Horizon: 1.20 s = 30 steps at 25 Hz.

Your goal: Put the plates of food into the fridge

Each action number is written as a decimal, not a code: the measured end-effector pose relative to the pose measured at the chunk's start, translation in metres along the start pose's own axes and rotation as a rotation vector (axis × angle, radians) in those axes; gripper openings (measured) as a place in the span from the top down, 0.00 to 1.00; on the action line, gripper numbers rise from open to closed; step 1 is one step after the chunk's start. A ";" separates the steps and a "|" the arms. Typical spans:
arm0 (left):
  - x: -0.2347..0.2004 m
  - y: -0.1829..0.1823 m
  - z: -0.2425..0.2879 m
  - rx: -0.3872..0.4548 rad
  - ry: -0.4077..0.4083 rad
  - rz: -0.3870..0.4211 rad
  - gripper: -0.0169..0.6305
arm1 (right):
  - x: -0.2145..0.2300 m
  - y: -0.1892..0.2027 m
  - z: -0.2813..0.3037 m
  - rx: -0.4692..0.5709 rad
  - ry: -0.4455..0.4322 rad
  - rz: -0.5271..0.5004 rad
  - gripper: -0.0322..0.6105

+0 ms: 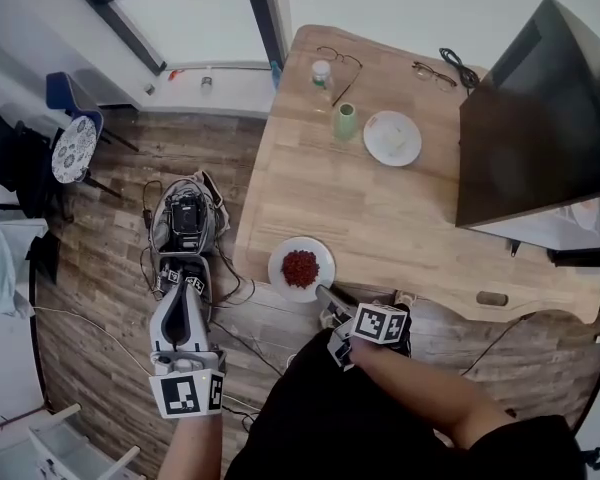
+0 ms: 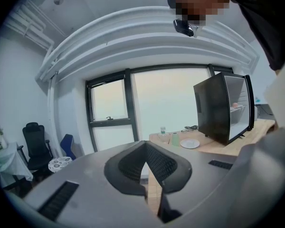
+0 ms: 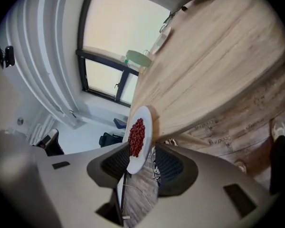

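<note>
Right gripper view: the right gripper (image 3: 141,152) has its jaws spread, the red-food plate (image 3: 138,137) rim between them, unpinched, at the table (image 3: 213,70) edge. Head view adds the fridge (image 1: 540,108), upper right, unseen there. On the left gripper (image 2: 145,145) the jaws meet, empty.

Two plates (image 1: 323,258) (image 1: 373,133), two pairs of glasses (image 1: 342,62) (image 1: 435,74); one green cup (image 1: 346,121), one bottle (image 1: 322,73); one fridge (image 1: 540,118), one table (image 1: 380,208)

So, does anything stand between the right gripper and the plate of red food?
Nothing visible does. The plate of red food sits at the edge of the table, and its rim is already between the open jaws of the right gripper, which do not seem to press on it yet.
</note>
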<state>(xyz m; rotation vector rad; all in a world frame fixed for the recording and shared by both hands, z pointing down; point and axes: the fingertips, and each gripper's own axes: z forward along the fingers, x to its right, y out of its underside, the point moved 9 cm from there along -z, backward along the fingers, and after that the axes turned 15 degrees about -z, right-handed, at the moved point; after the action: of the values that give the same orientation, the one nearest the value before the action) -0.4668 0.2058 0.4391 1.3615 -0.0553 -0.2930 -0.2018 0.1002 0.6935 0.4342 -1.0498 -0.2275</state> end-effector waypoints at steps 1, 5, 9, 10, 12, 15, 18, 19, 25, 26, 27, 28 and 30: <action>-0.001 -0.001 0.000 -0.002 -0.002 0.005 0.97 | 0.001 0.000 0.003 -0.005 0.005 0.020 0.69; -0.003 -0.004 -0.001 -0.009 -0.009 0.020 0.97 | 0.007 0.004 0.013 -0.039 0.007 0.088 0.70; -0.002 -0.005 0.002 -0.009 -0.007 0.026 0.97 | 0.001 -0.001 0.015 -0.048 -0.049 0.080 0.88; -0.001 -0.006 0.004 -0.008 -0.004 0.025 0.97 | -0.002 -0.004 0.014 -0.045 -0.062 0.080 0.90; 0.003 -0.007 0.007 -0.005 0.006 0.022 0.97 | -0.009 -0.009 0.010 -0.037 -0.085 0.078 0.90; 0.011 -0.009 0.010 0.004 0.028 0.019 0.97 | -0.019 -0.018 -0.001 -0.004 -0.120 0.078 0.90; 0.020 -0.014 0.014 0.015 0.055 0.019 0.97 | -0.026 -0.030 -0.014 0.044 -0.131 0.081 0.90; 0.023 -0.016 0.016 0.021 0.067 0.020 0.97 | -0.026 -0.035 -0.019 0.061 -0.129 0.082 0.90; 0.051 -0.029 0.036 0.052 0.156 0.029 0.97 | -0.021 -0.065 -0.054 0.150 -0.113 0.062 0.90; 0.057 -0.031 0.039 0.058 0.172 0.030 0.97 | -0.019 -0.070 -0.062 0.168 -0.112 0.062 0.90; 0.064 -0.032 0.043 0.064 0.188 0.031 0.97 | -0.018 -0.075 -0.070 0.188 -0.112 0.064 0.90; 0.071 -0.034 0.047 0.070 0.203 0.031 0.97 | -0.017 -0.080 -0.078 0.208 -0.112 0.065 0.90; 0.086 -0.038 0.054 0.083 0.234 0.028 0.97 | -0.014 -0.088 -0.095 0.244 -0.112 0.069 0.90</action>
<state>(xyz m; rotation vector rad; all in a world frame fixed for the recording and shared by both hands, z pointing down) -0.4020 0.1270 0.4026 1.4685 0.1098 -0.1070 -0.1239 0.0497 0.6026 0.6091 -1.2058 -0.0622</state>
